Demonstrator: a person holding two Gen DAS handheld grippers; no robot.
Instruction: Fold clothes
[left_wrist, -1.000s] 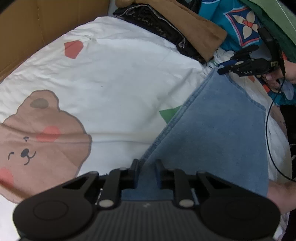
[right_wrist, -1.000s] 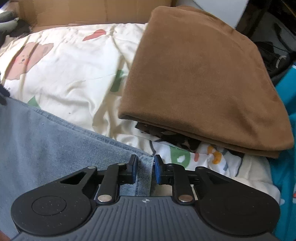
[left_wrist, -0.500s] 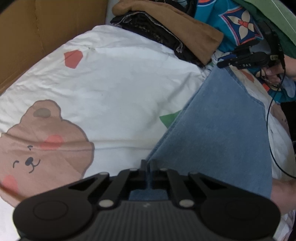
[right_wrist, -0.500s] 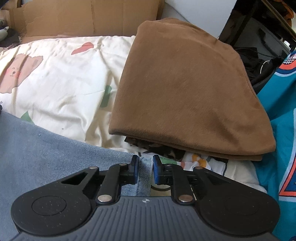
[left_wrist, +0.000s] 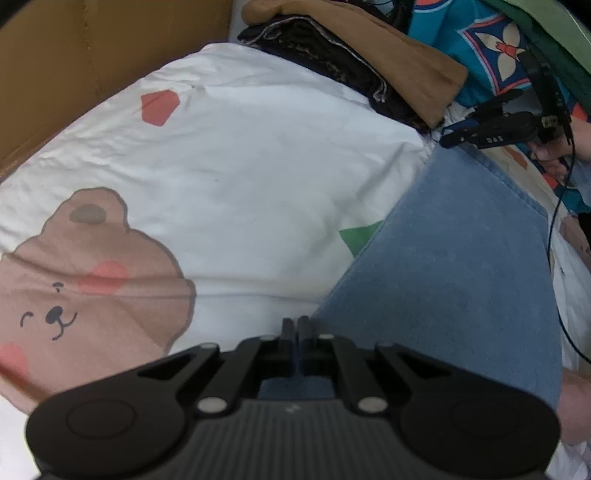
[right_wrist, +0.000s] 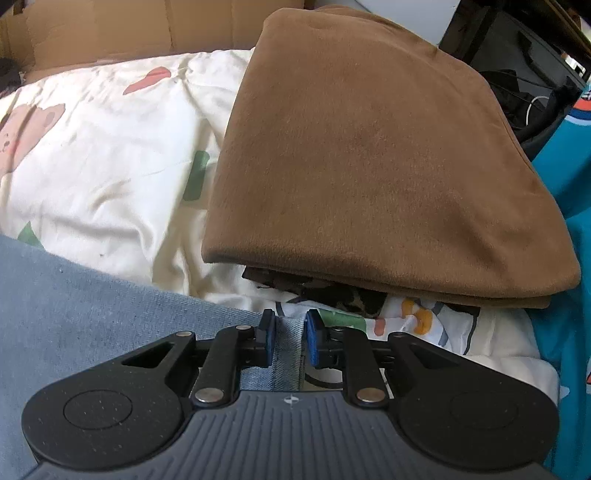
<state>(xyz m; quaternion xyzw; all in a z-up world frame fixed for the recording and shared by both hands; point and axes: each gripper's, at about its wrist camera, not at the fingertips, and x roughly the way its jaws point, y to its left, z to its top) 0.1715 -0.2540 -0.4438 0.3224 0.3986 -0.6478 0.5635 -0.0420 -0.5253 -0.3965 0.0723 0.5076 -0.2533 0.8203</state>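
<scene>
A blue denim garment lies flat on a white bear-print bedsheet. My left gripper is shut on the garment's near corner, and the cloth shows under its arms. In the right wrist view the denim fills the lower left. My right gripper holds the folded hem of its other corner. Its jaws are opening slightly, with the hem still touching the blue pads. The left wrist view shows the right gripper at the garment's far corner.
A folded brown garment tops a dark patterned one just beyond the right gripper, seen too as the brown pile. Cardboard walls the far side. Teal patterned fabric lies at the right. A black cable hangs past the denim.
The left gripper's fingers have closed on the denim corner that lay between them. The right gripper has shifted a little with the hem in it, bringing the brown pile closer in its view.
</scene>
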